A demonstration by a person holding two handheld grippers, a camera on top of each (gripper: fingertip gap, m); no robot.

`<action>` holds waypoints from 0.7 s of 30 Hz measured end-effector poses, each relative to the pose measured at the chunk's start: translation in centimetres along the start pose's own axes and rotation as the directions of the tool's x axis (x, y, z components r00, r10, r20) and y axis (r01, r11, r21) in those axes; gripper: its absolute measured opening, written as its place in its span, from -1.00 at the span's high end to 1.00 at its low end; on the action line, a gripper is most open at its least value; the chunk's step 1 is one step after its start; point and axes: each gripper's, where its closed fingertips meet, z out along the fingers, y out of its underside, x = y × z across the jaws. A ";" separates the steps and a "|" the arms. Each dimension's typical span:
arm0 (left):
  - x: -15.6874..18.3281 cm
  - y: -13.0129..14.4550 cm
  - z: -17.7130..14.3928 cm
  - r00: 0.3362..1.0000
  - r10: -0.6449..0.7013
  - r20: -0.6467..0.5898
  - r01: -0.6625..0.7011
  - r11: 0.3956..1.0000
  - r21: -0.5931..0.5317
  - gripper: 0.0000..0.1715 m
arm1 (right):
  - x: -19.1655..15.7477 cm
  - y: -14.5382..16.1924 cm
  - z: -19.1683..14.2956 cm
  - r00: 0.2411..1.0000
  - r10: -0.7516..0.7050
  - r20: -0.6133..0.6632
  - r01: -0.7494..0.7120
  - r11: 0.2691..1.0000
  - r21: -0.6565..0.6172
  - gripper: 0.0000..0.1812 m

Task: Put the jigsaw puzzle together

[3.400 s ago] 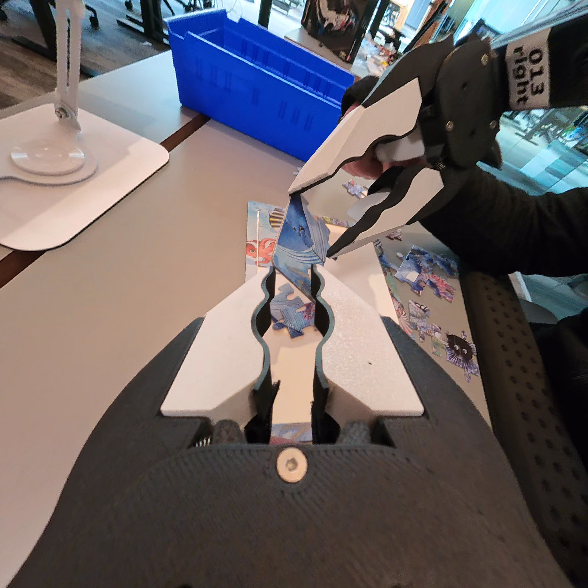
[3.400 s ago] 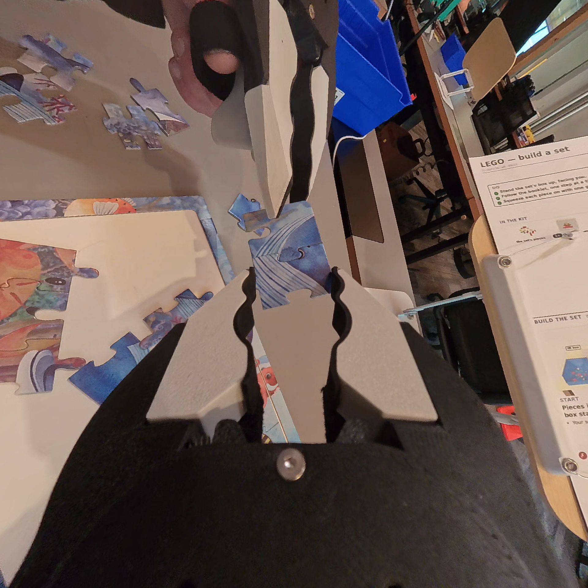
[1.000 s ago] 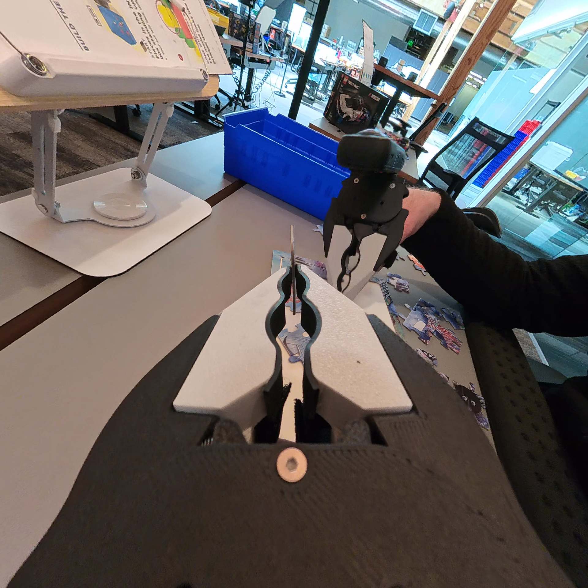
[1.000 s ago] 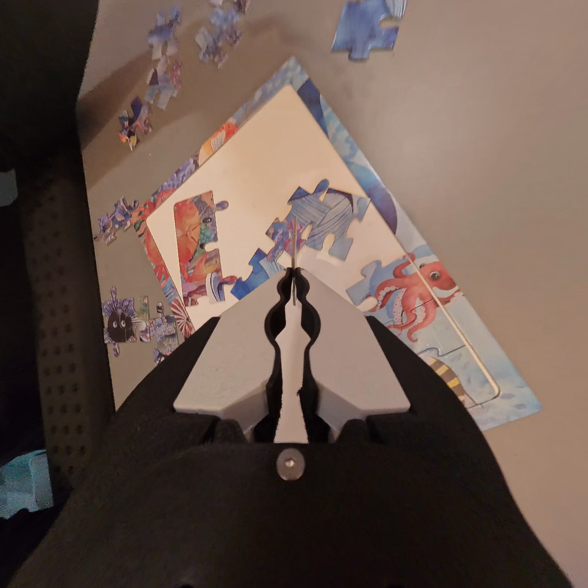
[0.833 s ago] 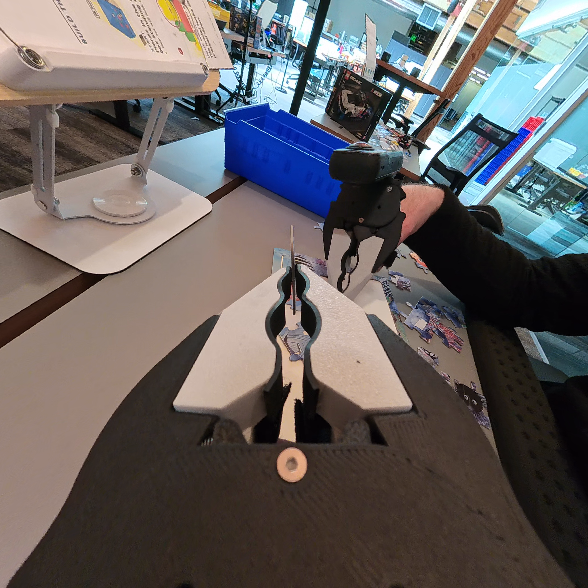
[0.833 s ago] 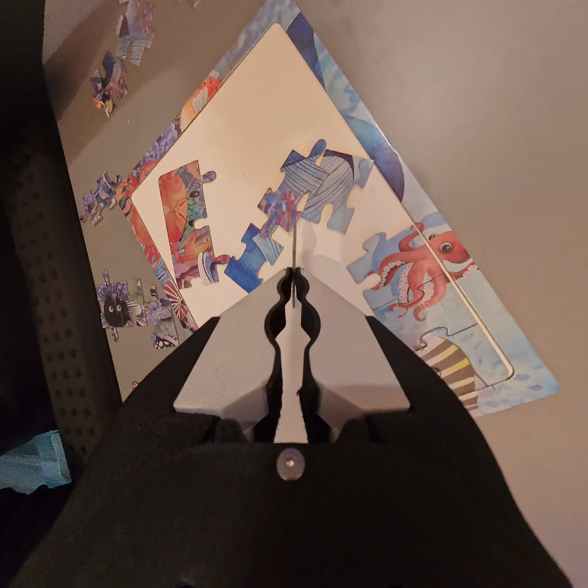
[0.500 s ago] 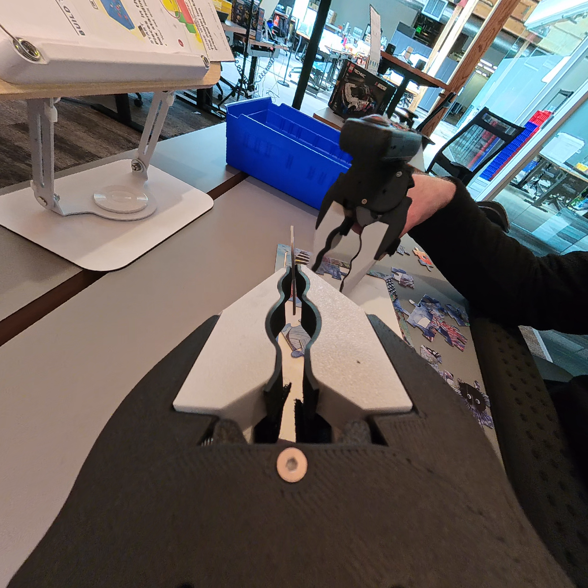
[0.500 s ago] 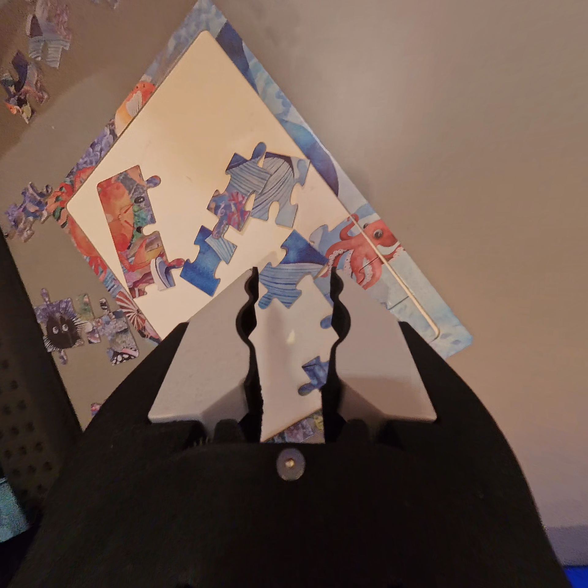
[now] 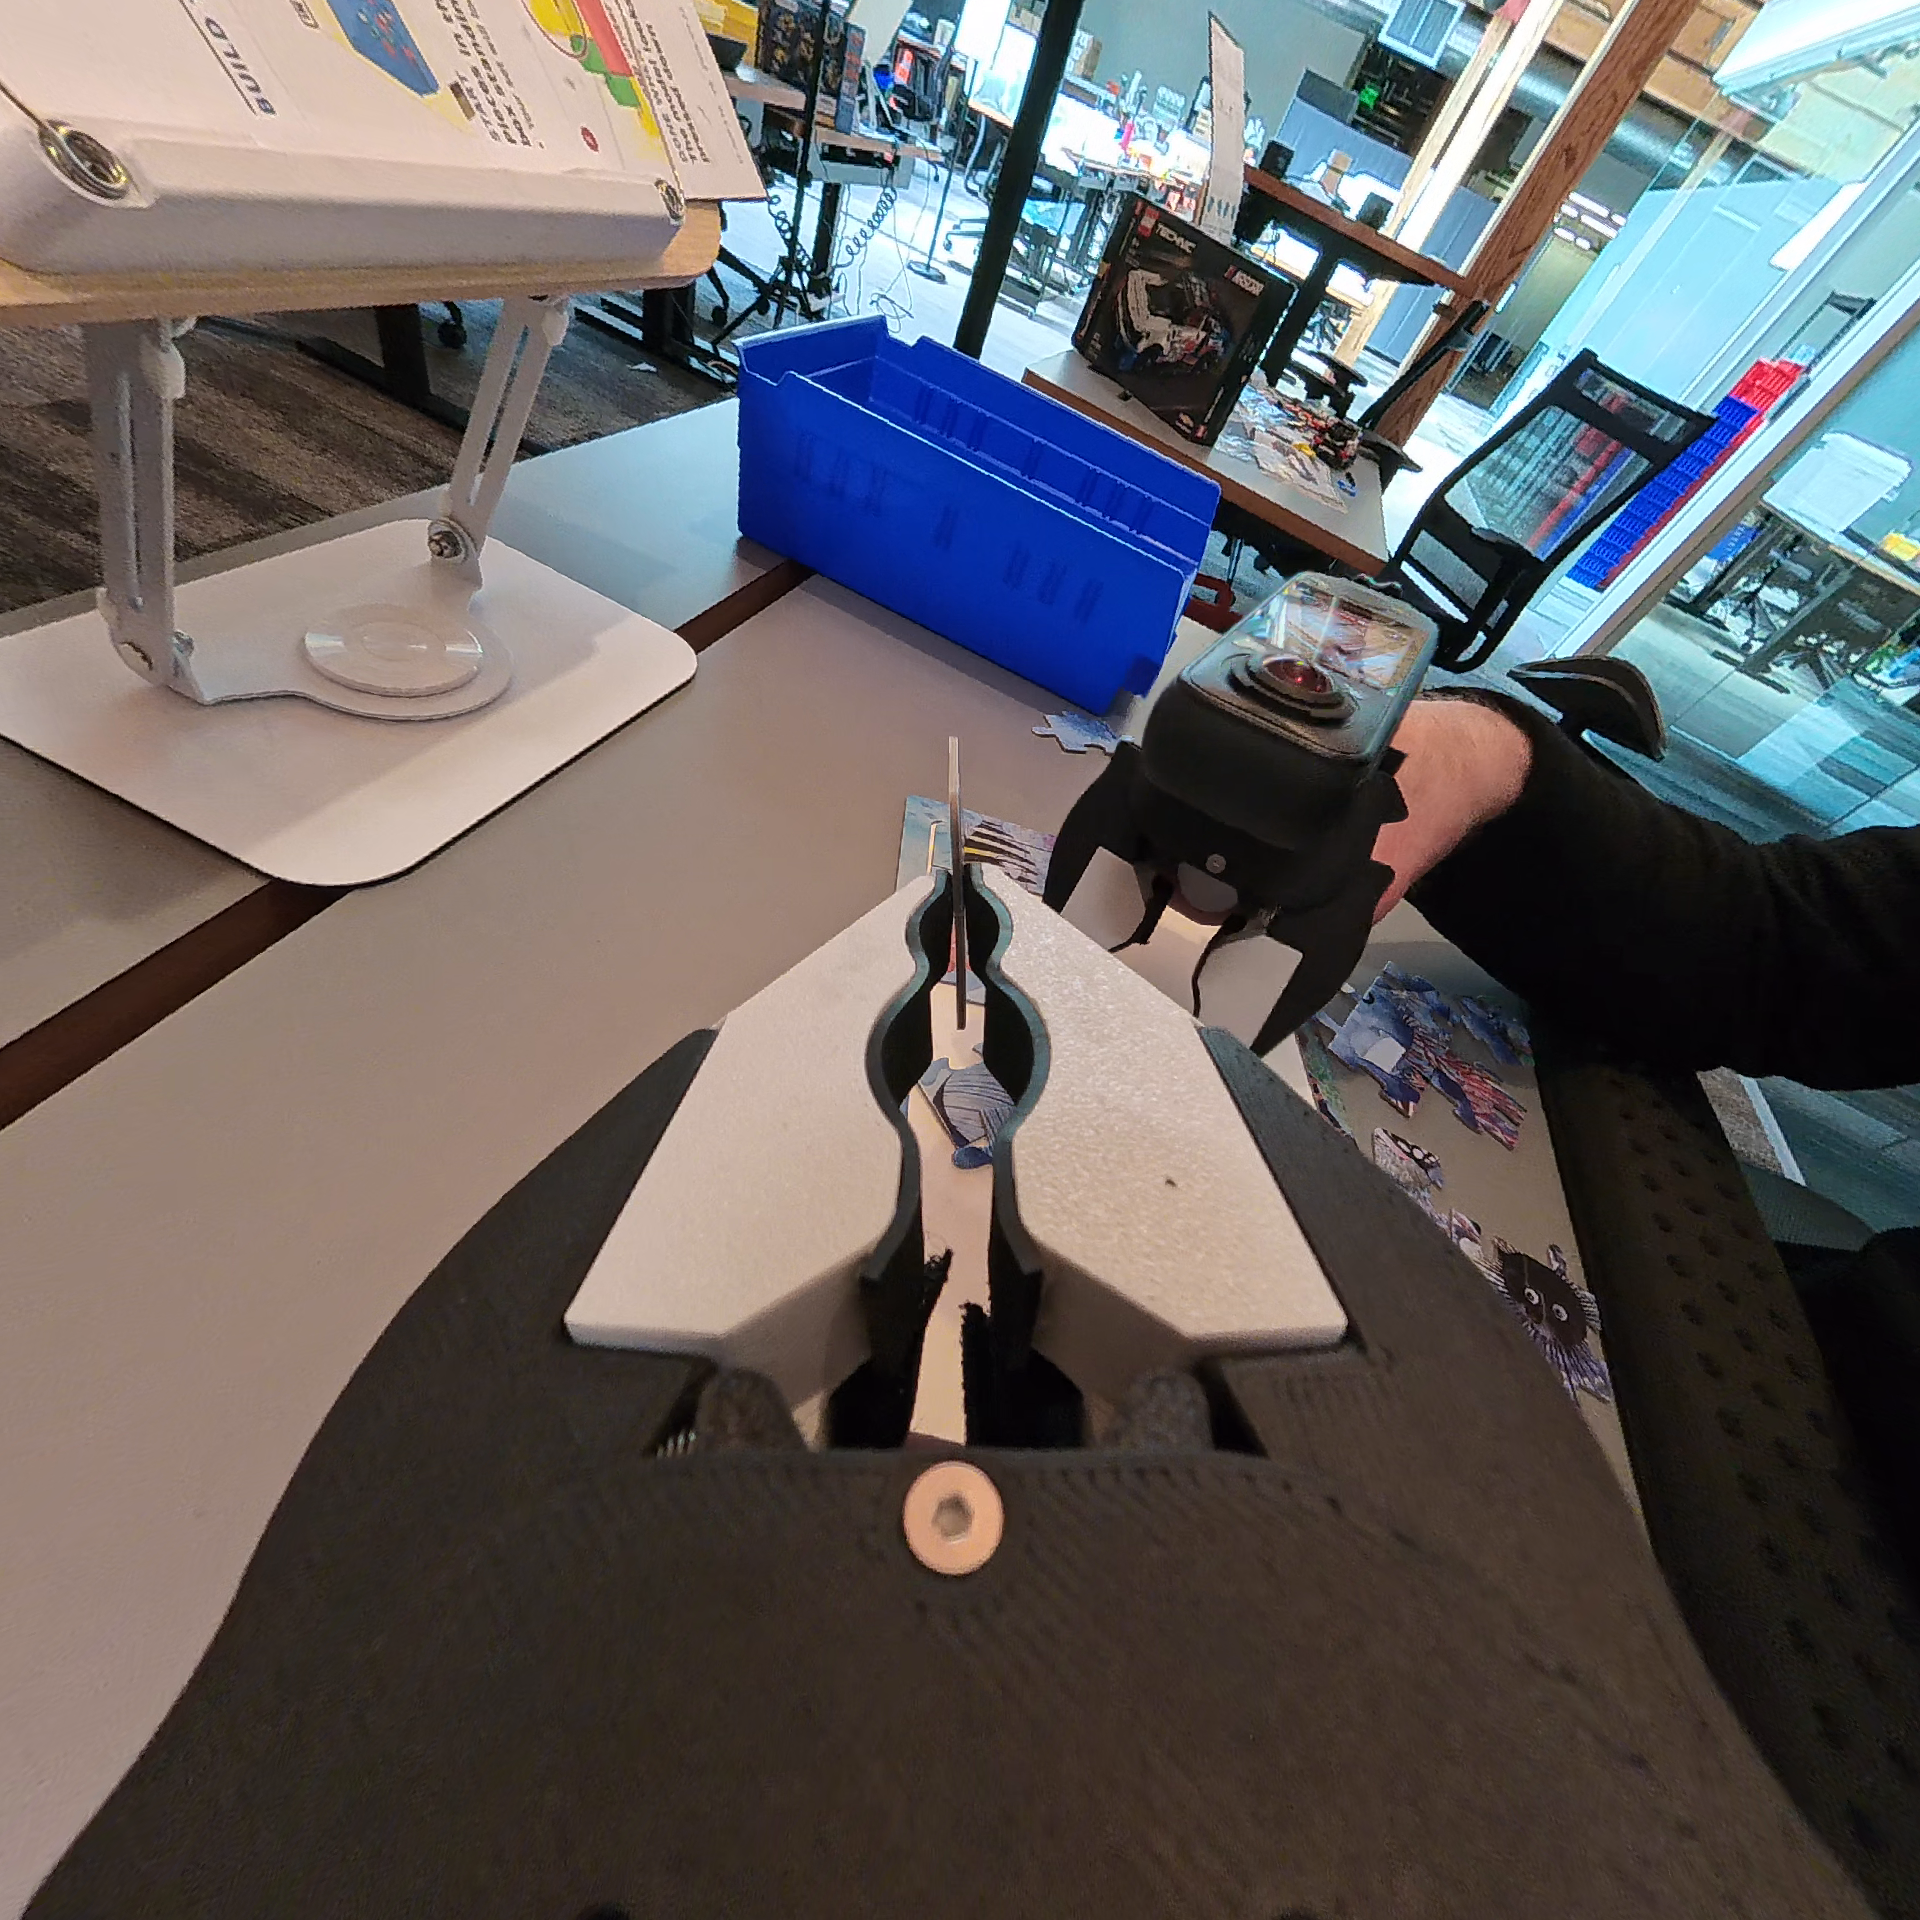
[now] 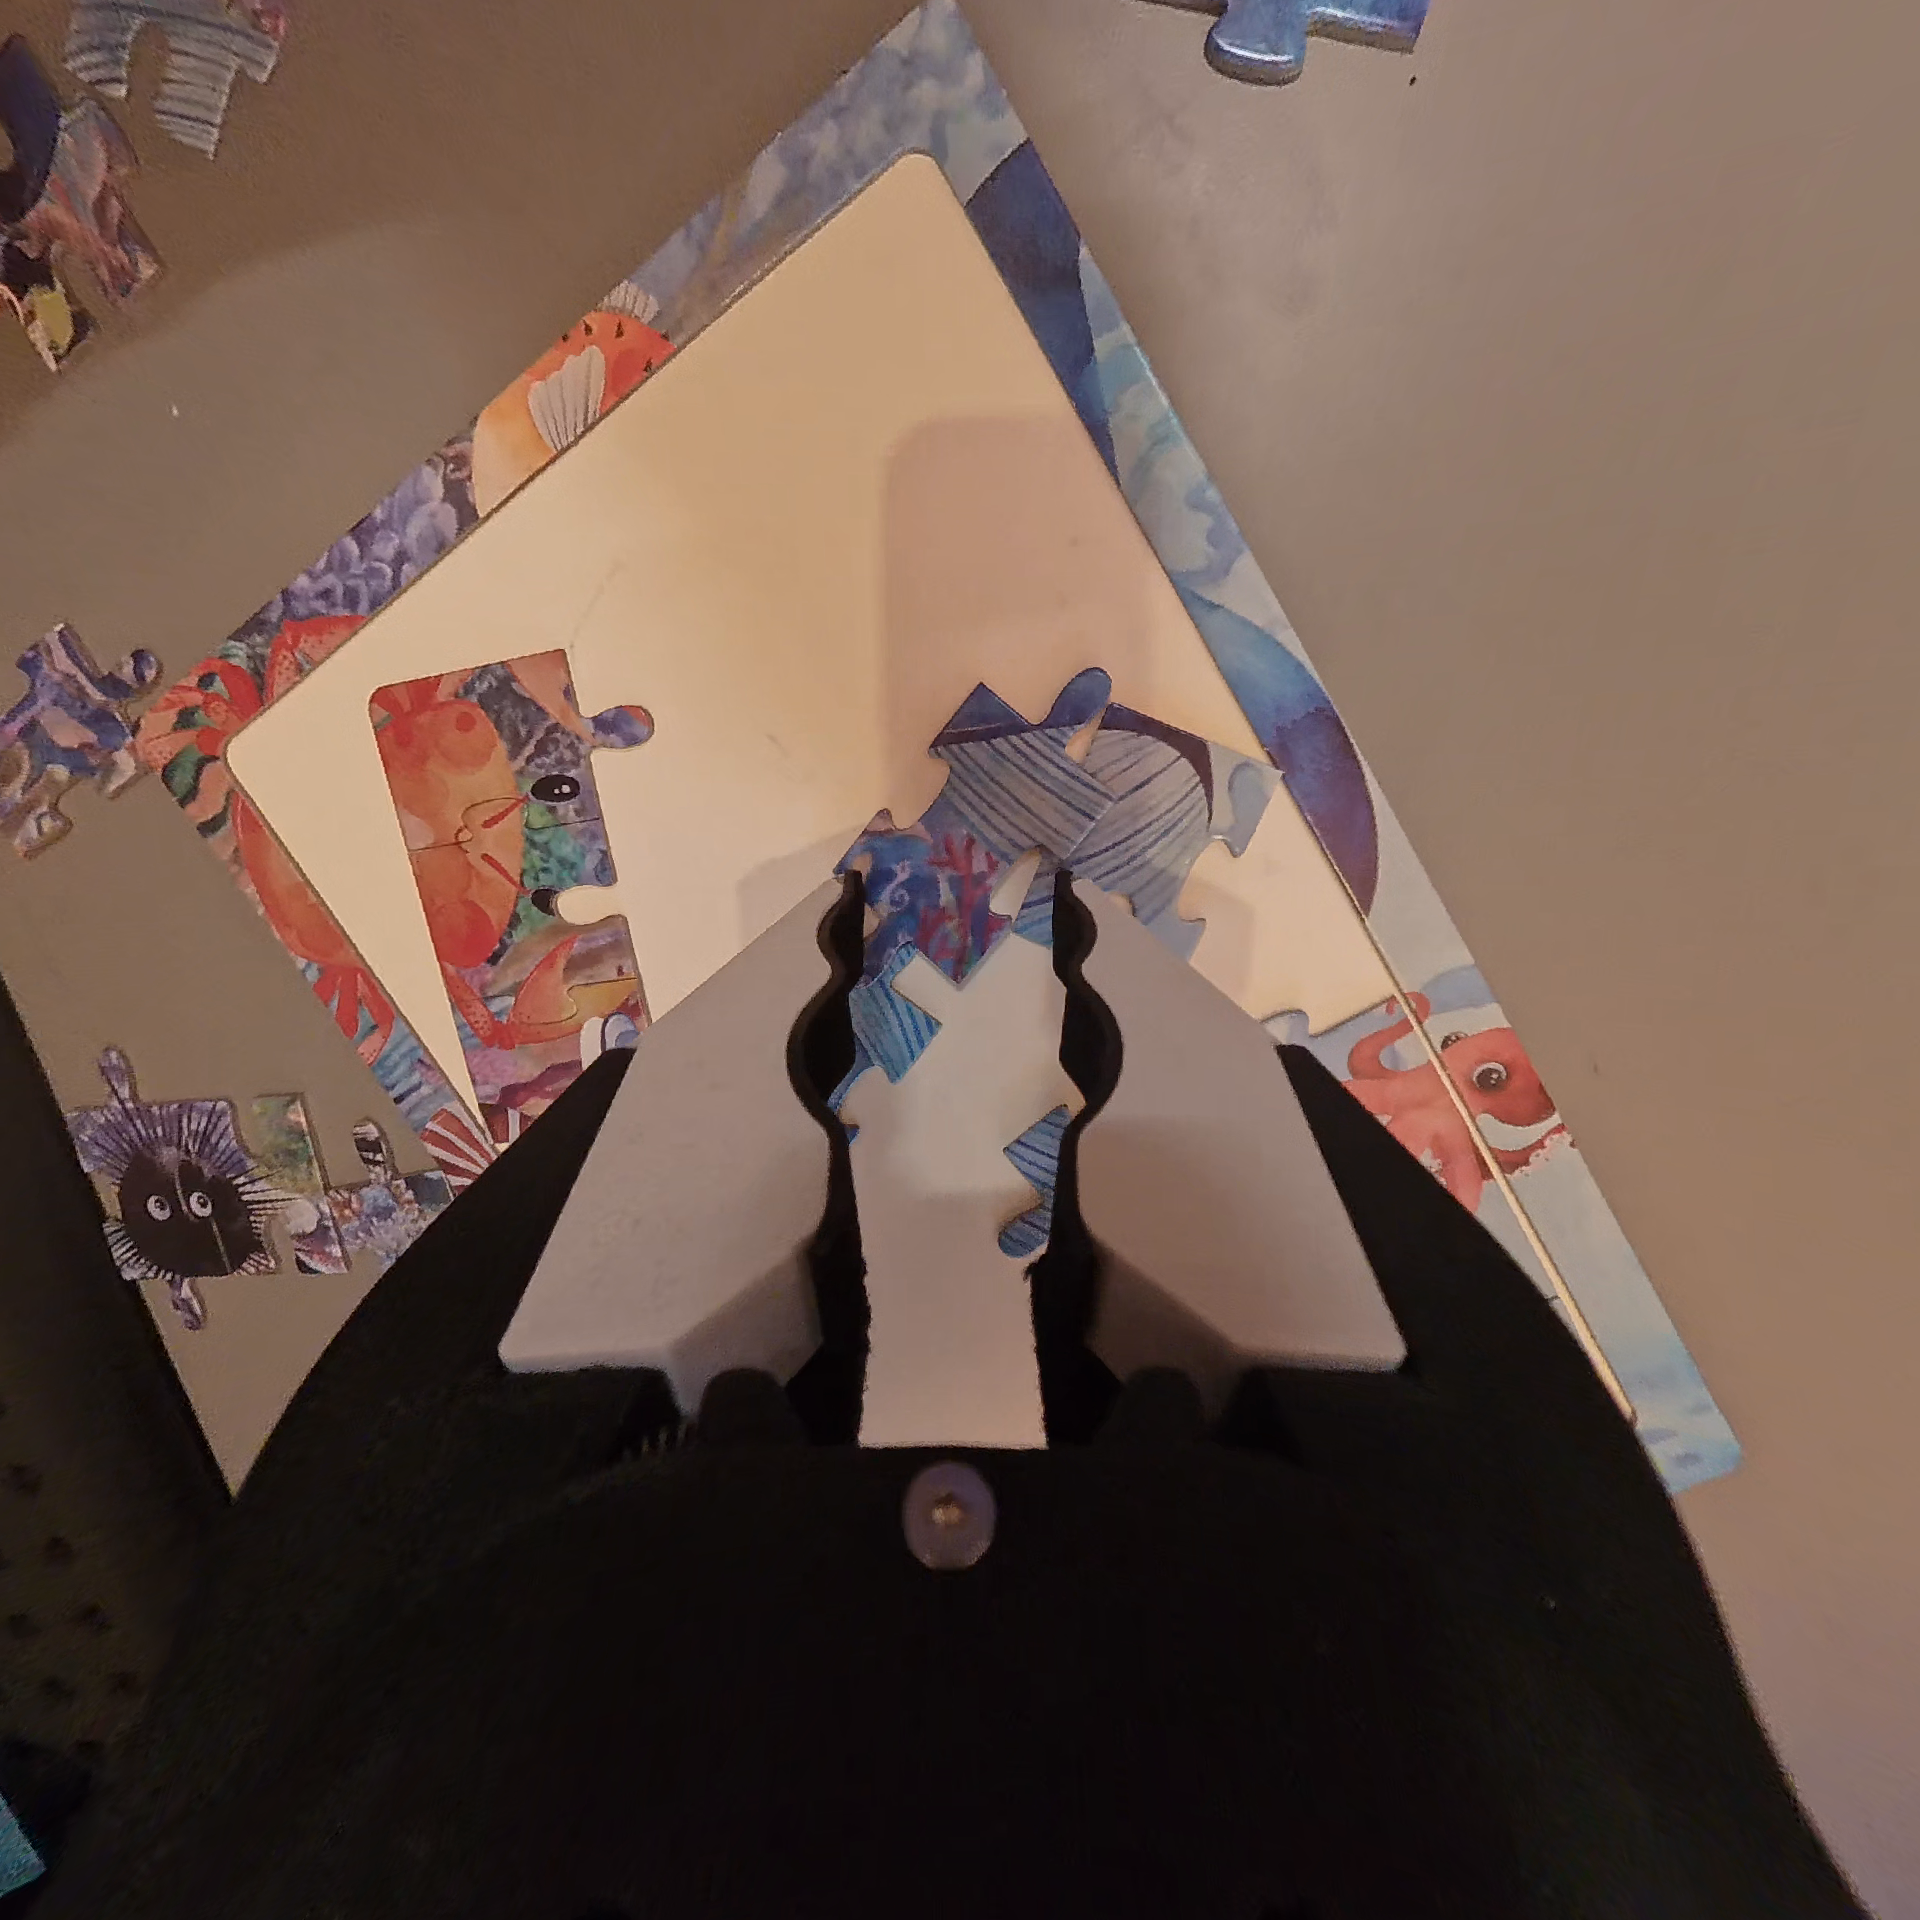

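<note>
The puzzle tray (image 10: pixel 779 520) has a cream bed and a blue sea-picture rim. In it lie an orange crab section (image 10: pixel 488 831), a red octopus section (image 10: pixel 1455 1091) and a cluster of blue striped pieces (image 10: pixel 1091 800). My right gripper (image 10: pixel 956 914) is open and empty, pointing down low over that cluster, with a small blue piece (image 10: pixel 1039 1174) lying by its right finger. It also shows in the left wrist view (image 9: pixel 1226 977). My left gripper (image 9: pixel 954 894) is shut on a puzzle piece (image 9: pixel 954 810), held edge-on above the table near the tray.
Loose pieces lie left of the tray, among them a black urchin piece (image 10: pixel 177 1205); one blue piece (image 10: pixel 1320 31) lies beyond it. A blue bin (image 9: pixel 977 499) and a white document stand (image 9: pixel 343 707) are at the back. A dark perforated surface (image 9: pixel 1714 1247) borders the table. To the red octopus section (image 10: pixel 1455 1091): right tips about 8 cm, left tips about 20 cm.
My right gripper opened, let its piece drop onto the tray, and moved down over the blue cluster. My left gripper has stayed shut on its piece, nearly still.
</note>
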 end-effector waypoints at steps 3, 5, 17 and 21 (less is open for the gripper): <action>0.0 0.1 0.1 1.000 0.001 0.000 -0.001 1.000 -0.004 1.00 | -0.3 -0.2 0.1 1.000 -0.003 0.009 0.002 1.000 0.007 0.61; 0.1 0.1 0.1 1.000 0.001 -0.002 -0.001 1.000 -0.006 1.00 | -0.6 -0.4 0.3 1.000 -0.007 0.020 0.007 1.000 0.013 0.62; 0.0 0.2 0.3 1.000 -0.006 -0.005 0.006 1.000 -0.006 1.00 | -1.8 -0.7 0.9 0.993 -0.031 0.116 0.026 0.999 0.044 1.00; 0.1 0.2 0.3 1.000 -0.005 -0.005 0.005 1.000 -0.005 1.00 | -2.2 -0.6 0.6 0.988 -0.044 0.148 0.037 0.998 0.052 1.00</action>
